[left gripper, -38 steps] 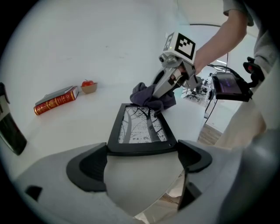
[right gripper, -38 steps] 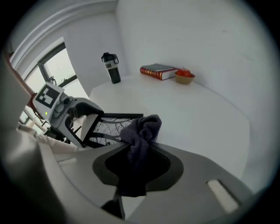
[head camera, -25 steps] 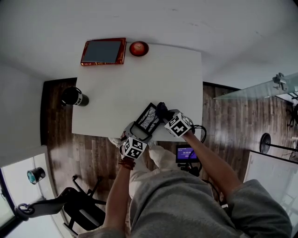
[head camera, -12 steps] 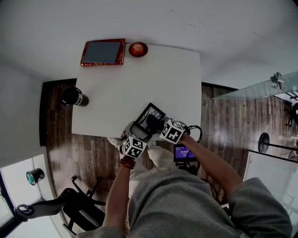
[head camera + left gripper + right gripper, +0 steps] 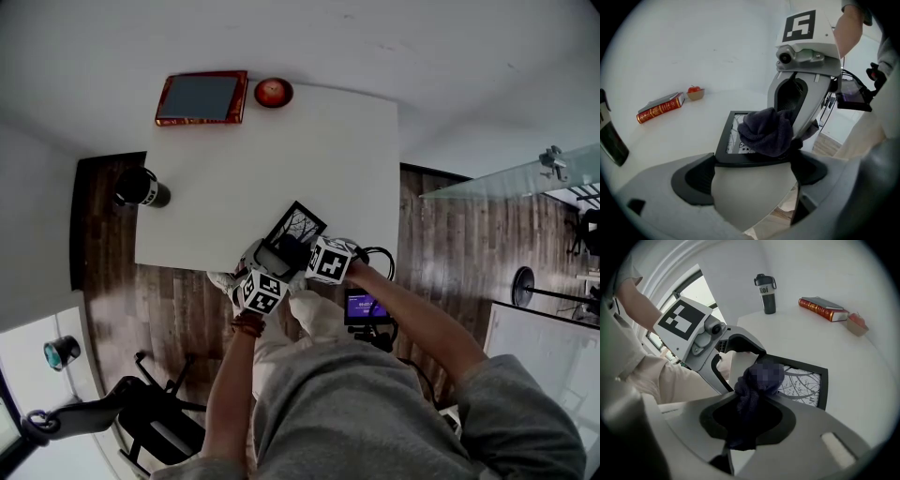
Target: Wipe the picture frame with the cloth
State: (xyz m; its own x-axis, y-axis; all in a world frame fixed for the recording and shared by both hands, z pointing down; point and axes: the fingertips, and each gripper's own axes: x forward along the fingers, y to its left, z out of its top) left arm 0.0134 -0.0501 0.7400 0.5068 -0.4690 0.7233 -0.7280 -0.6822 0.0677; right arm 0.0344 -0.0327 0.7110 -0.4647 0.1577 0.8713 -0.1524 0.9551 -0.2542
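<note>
Overhead, the frame [image 5: 302, 223] sits at the near edge of the worktop [image 5: 281, 159], right in front of me, so both arms can work close to my body. The left gripper [image 5: 269, 261] meets it from the near side and the right gripper [image 5: 302, 255] comes in just beside it with the dark cloth [image 5: 287, 251] on the frame's near end. The book [image 5: 201, 97], bowl [image 5: 273, 92] and flask [image 5: 141, 187] stand well apart at the far side and the left, out of the way of any stroke. From the left gripper view, my left jaws are closed flat on the frame's near edge. I judge this grip is there to steady the frame so it won't slide while the cloth rubs it. The frame seems tipped up toward me, though I cannot tell whether its far edge rests on the worktop. The bunched cloth presses on the frame at its near right part, partly over the picture. From the right gripper view, my right jaws are clamped on the cloth, which hangs down between them and bulges out past the tips. That leaves only soft fabric meeting the frame. Most of the frame lies bare beyond the cloth, so I judge the wiping is under way at this end, with much left to cover.
</note>
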